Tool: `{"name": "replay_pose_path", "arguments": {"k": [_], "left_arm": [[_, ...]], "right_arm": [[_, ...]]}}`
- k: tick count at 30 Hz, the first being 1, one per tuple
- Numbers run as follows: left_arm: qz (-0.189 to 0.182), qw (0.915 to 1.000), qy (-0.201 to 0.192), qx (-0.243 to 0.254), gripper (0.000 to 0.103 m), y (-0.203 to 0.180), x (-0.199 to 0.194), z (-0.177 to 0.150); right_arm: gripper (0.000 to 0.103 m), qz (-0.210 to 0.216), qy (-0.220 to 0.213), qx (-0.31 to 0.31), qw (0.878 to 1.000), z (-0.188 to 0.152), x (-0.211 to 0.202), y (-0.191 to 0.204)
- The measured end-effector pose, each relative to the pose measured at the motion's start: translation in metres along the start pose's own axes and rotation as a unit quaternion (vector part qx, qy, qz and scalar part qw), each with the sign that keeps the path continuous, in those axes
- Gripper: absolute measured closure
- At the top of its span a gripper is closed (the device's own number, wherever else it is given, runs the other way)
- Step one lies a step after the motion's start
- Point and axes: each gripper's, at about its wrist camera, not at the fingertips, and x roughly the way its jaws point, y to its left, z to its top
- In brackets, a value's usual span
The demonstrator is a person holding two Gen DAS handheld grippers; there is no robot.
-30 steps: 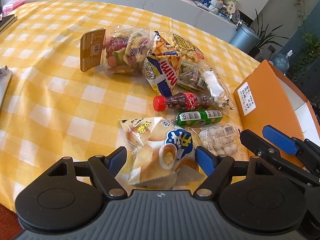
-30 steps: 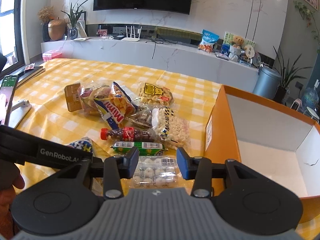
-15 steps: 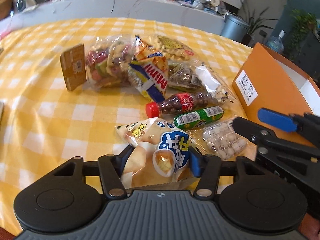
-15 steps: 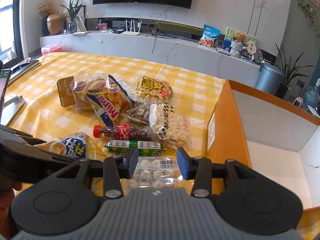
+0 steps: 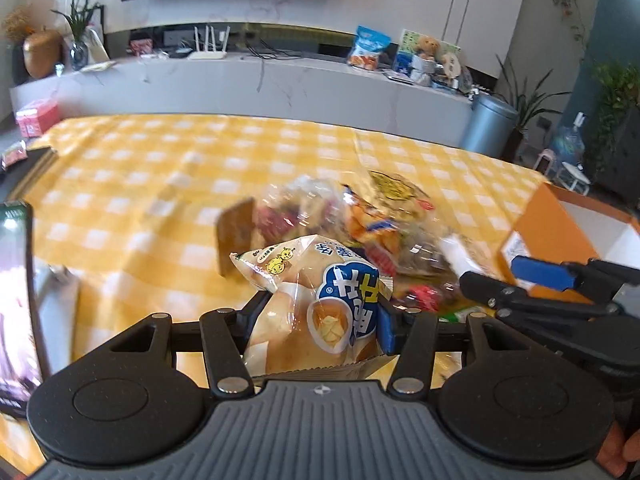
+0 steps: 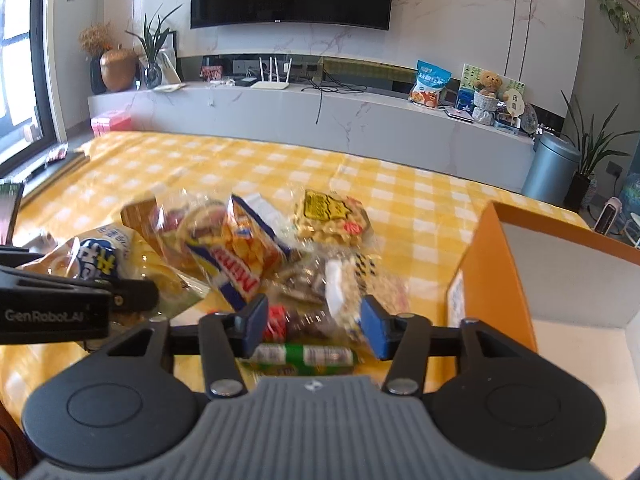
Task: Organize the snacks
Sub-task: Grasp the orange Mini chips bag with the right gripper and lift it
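Observation:
A clear snack bag with a blue-and-white label (image 5: 320,280) stands lifted between the fingers of my left gripper (image 5: 320,312). The jaws are closing and both pads press its sides. From the right wrist view the same bag (image 6: 96,256) hangs at the far left, above the cloth. My right gripper (image 6: 314,324) hovers over the snack pile with its jaws opening and nothing gripped. Below it lie a green tube (image 6: 304,356) and a red-capped candy bottle (image 6: 276,324). Behind them lies a Mimi bag (image 6: 236,256). In the left wrist view the right gripper (image 5: 508,280) reaches in from the right.
An open orange box (image 6: 492,280) with a white inside stands at the right of the yellow checked tablecloth (image 5: 140,160). More bags, one with a yellow label (image 6: 328,220), are piled mid-table. A phone on a stand (image 5: 16,280) is at the left edge.
My left gripper closed on the blue-labelled bag and lifted it off the cloth, tilting upward. My right gripper's jaws widened as it moved forward over the green tube.

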Motion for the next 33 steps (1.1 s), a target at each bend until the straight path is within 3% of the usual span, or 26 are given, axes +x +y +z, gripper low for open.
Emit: {"name": "replay_pose_path", "arguments": {"k": [11, 13, 22, 31, 33], "left_arm": [[0.017, 0.9998, 0.012, -0.001, 0.042, 0.021, 0.022, 0.006], [0.016, 0.9998, 0.014, 0.001, 0.042, 0.022, 0.026, 0.004], [0.009, 0.9998, 0.018, -0.003, 0.042, 0.023, 0.035, 0.005], [0.006, 0.9996, 0.024, -0.011, 0.042, 0.023, 0.035, 0.001], [0.009, 0.9996, 0.023, -0.010, 0.042, 0.023, 0.033, 0.000]], "right_arm": [[0.041, 0.054, 0.003, 0.006, 0.999, 0.030, 0.047, 0.019], [0.037, 0.061, 0.012, 0.027, 0.998, 0.034, 0.057, 0.019], [0.034, 0.093, 0.065, 0.132, 0.985, 0.040, 0.099, 0.010], [0.068, 0.111, 0.081, 0.171, 0.976, 0.039, 0.108, 0.006], [0.071, 0.119, 0.083, 0.181, 0.973, 0.039, 0.104, 0.003]]}}
